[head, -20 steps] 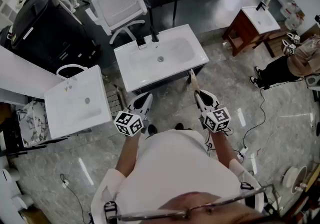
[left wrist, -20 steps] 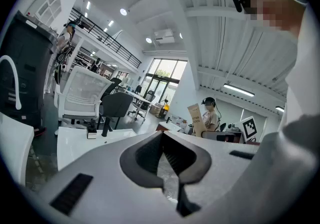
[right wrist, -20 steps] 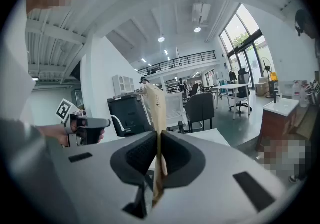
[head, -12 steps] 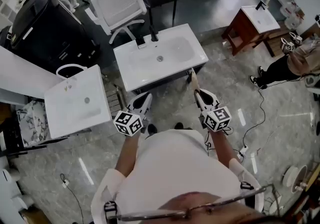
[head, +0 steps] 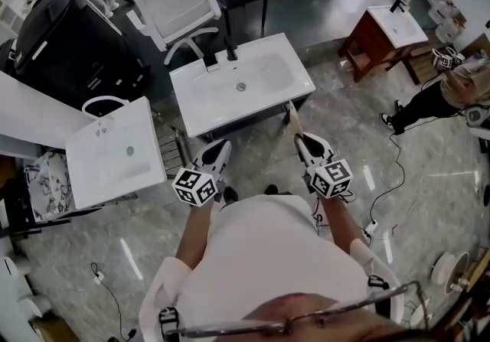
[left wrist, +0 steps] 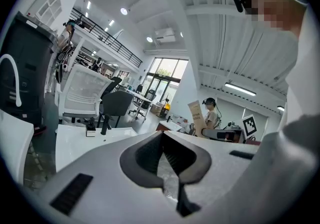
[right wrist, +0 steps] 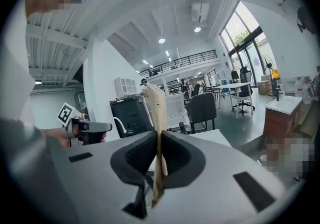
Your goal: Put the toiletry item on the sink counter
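Right gripper view: right claw (right wrist: pixel 159 140) pinches a tan packet (right wrist: pixel 155 103).

Looking straight down over a white shirt (head: pixel 268 256) here. The right gripper (head: pixel 301 141) has the toiletry item (head: pixel 292 117), a thin tan packet, pinched in its jaws. It's pointing at the front right corner of the white sink counter (head: pixel 191 103), can't tell if it touches. The left gripper (head: pixel 217 154) sits just short of the counter's front edge. A second white sink (head: pixel 92 180) is off left, with a white chair (head: pixel 180 4) behind.
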The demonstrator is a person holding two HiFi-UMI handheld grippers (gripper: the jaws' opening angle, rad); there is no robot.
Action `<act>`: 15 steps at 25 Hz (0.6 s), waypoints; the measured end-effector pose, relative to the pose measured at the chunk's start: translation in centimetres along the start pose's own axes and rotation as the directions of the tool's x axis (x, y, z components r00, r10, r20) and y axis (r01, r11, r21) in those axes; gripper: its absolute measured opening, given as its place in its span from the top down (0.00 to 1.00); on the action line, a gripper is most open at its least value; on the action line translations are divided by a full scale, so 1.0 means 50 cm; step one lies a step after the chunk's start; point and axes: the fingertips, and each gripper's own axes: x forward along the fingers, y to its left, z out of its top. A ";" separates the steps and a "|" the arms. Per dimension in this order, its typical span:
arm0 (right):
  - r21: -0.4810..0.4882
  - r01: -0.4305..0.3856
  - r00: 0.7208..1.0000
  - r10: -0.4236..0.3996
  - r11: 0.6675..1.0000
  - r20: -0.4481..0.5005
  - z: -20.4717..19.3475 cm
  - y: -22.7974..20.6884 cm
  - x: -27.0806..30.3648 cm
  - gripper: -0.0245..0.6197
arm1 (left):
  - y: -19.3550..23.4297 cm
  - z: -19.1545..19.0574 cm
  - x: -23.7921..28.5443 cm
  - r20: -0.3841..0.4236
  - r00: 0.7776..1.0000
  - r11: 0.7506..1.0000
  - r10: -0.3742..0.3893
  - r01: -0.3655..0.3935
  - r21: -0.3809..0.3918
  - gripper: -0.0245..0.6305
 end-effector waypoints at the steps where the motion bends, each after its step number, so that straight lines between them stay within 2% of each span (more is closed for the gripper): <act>1: -0.002 -0.002 1.000 0.002 1.000 0.001 0.001 -0.003 -0.003 0.91 | -0.003 0.000 0.002 0.000 1.000 1.000 0.003 -0.003 0.000 0.96; 15: -0.005 -0.054 0.998 0.054 0.999 -0.028 -0.010 -0.075 -0.042 0.91 | -0.062 -0.027 0.043 0.018 0.998 0.998 0.066 -0.066 -0.009 0.96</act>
